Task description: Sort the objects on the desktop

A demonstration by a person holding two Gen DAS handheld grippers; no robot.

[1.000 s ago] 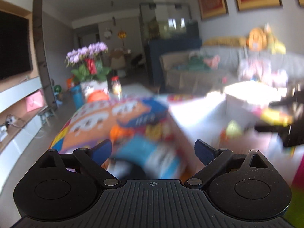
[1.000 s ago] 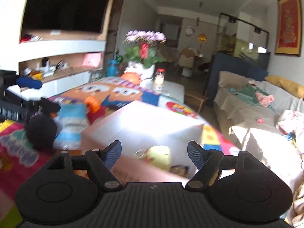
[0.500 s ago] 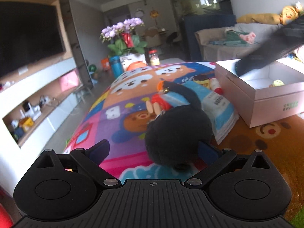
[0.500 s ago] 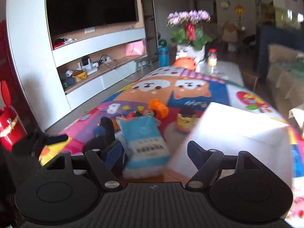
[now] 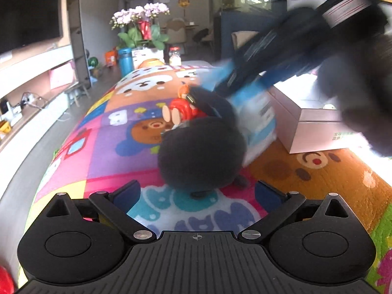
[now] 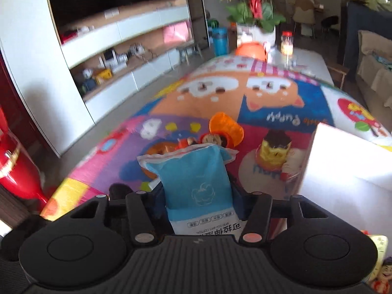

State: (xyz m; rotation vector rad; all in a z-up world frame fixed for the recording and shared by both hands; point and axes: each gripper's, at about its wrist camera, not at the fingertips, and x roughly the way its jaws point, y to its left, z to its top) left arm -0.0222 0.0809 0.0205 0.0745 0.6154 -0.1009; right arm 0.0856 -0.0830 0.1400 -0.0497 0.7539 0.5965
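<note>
My right gripper (image 6: 197, 196) is shut on a blue and white wipes pack (image 6: 198, 181). The pack also shows, blurred, in the left wrist view (image 5: 257, 112). My left gripper (image 5: 197, 193) is open and empty. A black fluffy ball (image 5: 201, 152) lies on the mat just ahead of it, between the fingers' line. A small red and orange figurine (image 5: 180, 109) lies behind the ball. An orange toy (image 6: 226, 129) lies beyond the pack. The white box (image 5: 316, 120) stands to the right, open. The right tool crosses the left wrist view as a dark blur (image 5: 294, 49).
A colourful cartoon mat (image 6: 269, 103) covers the table. A flower pot (image 6: 254, 19), a blue bottle (image 6: 220, 41) and a jar (image 6: 287, 42) stand at the far end. A yellow printed toy (image 6: 275, 152) lies near the box. TV shelves run along the left.
My right gripper has come down over the wipes pack and shut on it. My left gripper has moved slightly closer to the black ball and stays open.
</note>
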